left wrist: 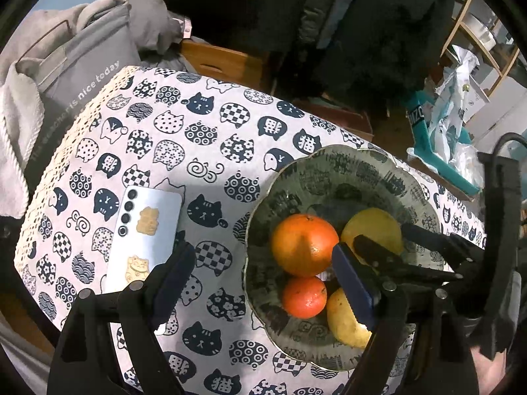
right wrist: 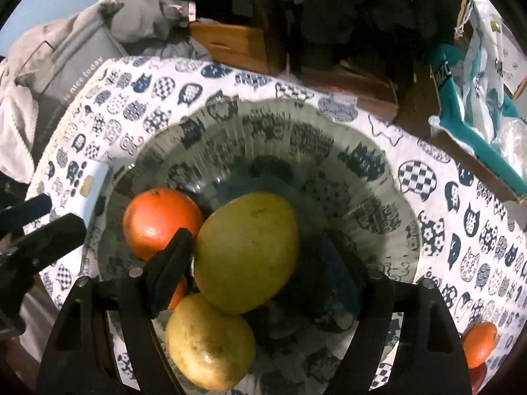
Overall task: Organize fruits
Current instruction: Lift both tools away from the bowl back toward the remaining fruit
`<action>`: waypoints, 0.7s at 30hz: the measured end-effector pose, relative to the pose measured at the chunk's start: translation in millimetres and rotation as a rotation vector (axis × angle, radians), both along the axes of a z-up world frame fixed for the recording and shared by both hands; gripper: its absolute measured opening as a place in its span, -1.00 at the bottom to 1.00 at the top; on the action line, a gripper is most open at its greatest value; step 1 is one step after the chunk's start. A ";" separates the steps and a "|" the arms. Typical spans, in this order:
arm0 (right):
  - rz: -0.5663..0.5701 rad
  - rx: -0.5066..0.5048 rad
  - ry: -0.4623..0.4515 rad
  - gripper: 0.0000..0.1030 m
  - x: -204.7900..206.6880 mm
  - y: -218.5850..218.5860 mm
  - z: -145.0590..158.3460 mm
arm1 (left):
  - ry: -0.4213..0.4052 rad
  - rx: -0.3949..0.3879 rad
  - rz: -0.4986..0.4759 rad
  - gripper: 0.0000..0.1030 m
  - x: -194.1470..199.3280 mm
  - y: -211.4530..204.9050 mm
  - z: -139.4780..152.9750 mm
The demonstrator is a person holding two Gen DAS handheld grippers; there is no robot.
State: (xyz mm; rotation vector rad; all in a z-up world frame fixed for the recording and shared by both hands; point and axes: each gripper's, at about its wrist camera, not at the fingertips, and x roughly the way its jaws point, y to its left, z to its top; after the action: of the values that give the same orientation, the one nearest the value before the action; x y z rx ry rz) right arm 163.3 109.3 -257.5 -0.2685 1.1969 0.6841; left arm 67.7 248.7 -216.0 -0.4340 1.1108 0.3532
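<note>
Glass bowl (left wrist: 332,177) on the cat-print worktop (left wrist: 197,151) holds four fruits in the left wrist view: two oranges, large (left wrist: 303,243) and small (left wrist: 304,296), and two yellow fruits. A phone (left wrist: 145,230) lies beside it; the left gripper (left wrist: 263,279) gapes empty. From the right wrist, the right gripper (right wrist: 257,270) straddles a yellow-green fruit (right wrist: 245,250), pads clear of it. A fifth, an orange (right wrist: 479,344), sits outside the bowl.

My left gripper (left wrist: 263,283) is made of matte black plastic, with two angled arms and dark blue pads (left wrist: 354,284) on the fingers. Small round silver pins (left wrist: 85,293) sit at the joints. My right gripper (right wrist: 257,273) has the same build. A black cable (left wrist: 509,140) curves above its body.
</note>
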 end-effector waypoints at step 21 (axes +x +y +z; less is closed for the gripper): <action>-0.072 0.076 -0.222 0.56 -20.6 -62.7 109.5 | -0.175 0.069 -0.053 0.68 -22.7 -32.4 81.4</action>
State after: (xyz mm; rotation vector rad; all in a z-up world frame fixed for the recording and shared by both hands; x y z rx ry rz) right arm 142.7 46.7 -148.0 -0.2301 0.9618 0.6187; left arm 45.0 216.3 -134.7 -0.3668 0.9352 0.3005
